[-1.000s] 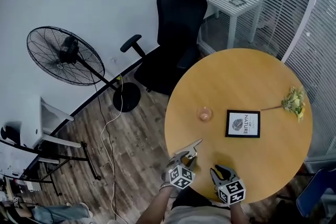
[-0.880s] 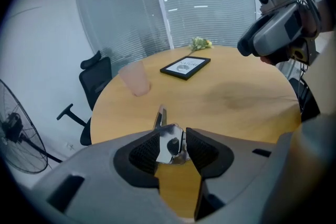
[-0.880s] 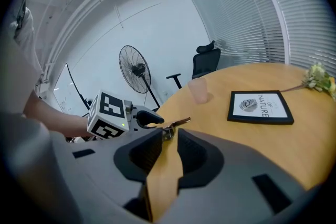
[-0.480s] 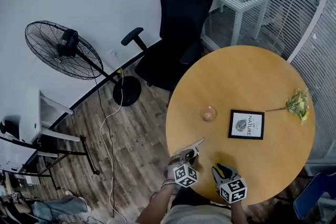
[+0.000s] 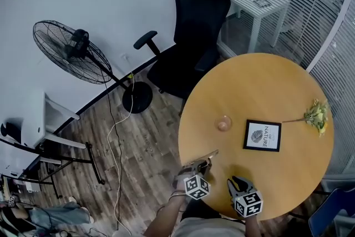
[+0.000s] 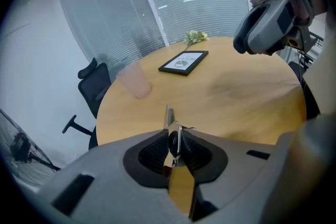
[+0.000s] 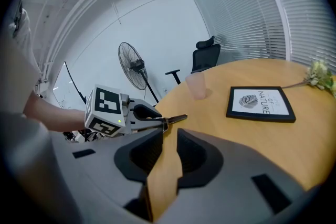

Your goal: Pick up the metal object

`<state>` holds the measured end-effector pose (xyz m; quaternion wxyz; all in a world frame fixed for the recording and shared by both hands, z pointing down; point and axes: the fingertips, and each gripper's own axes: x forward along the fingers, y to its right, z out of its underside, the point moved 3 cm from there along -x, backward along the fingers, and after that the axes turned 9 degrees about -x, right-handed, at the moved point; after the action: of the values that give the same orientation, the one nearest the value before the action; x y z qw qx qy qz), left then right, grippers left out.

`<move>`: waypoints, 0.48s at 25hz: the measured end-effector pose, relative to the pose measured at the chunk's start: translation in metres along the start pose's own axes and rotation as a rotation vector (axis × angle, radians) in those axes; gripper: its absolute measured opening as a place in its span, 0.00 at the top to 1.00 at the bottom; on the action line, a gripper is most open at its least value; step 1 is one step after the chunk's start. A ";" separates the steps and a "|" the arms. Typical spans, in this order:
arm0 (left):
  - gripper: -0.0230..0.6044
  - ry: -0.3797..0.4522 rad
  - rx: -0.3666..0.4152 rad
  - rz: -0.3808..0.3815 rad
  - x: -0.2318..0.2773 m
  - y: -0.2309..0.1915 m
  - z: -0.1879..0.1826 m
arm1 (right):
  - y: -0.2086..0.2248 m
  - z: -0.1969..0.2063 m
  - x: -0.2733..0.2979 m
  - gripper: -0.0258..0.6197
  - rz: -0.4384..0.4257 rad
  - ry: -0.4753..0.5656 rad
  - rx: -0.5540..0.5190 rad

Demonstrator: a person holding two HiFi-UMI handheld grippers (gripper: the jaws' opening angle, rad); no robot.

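Observation:
The metal object (image 5: pixel 208 156) is a thin shiny strip lying at the round table's (image 5: pixel 260 80) near left edge, pointing toward the middle. My left gripper (image 5: pixel 200 165) has its jaws closing round it. In the left gripper view the strip (image 6: pixel 169 117) stands between the dark pads (image 6: pixel 155 150), which press on both its sides. The right gripper view shows the left gripper (image 7: pixel 152 119) with the strip (image 7: pixel 174 119) sticking out of its tips. My right gripper (image 5: pixel 237 181) hovers just to the right, open, with only bare table wood between its fingers (image 7: pixel 190 150).
A pale pink cup (image 5: pixel 224 122), a black-framed print (image 5: pixel 262 135) and a dried flower sprig (image 5: pixel 315 115) lie farther across the table. Behind the table stand a black office chair (image 5: pixel 195 36), a floor fan (image 5: pixel 69 51) with its cable, and a white side table (image 5: pixel 256 8).
The head view has drifted a little, so the table sits slightly farther right. Both grippers stay at the table's near edge, the left one still at the metal strip.

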<state>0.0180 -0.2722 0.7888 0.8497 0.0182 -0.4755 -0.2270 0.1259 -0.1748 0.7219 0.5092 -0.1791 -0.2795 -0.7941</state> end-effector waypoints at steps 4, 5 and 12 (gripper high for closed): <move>0.94 0.017 -0.007 -0.002 -0.007 -0.011 -0.006 | -0.002 -0.008 0.003 0.84 0.001 0.019 -0.001; 0.94 0.017 -0.017 0.005 -0.007 -0.012 -0.007 | -0.003 -0.009 0.003 0.85 0.001 0.020 -0.004; 0.95 0.019 -0.014 0.004 -0.016 -0.010 -0.006 | -0.010 -0.010 -0.004 0.85 0.009 0.026 -0.012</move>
<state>0.0121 -0.2759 0.7705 0.8548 0.0136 -0.4659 -0.2283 0.1182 -0.1750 0.7093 0.5152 -0.1732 -0.2675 -0.7956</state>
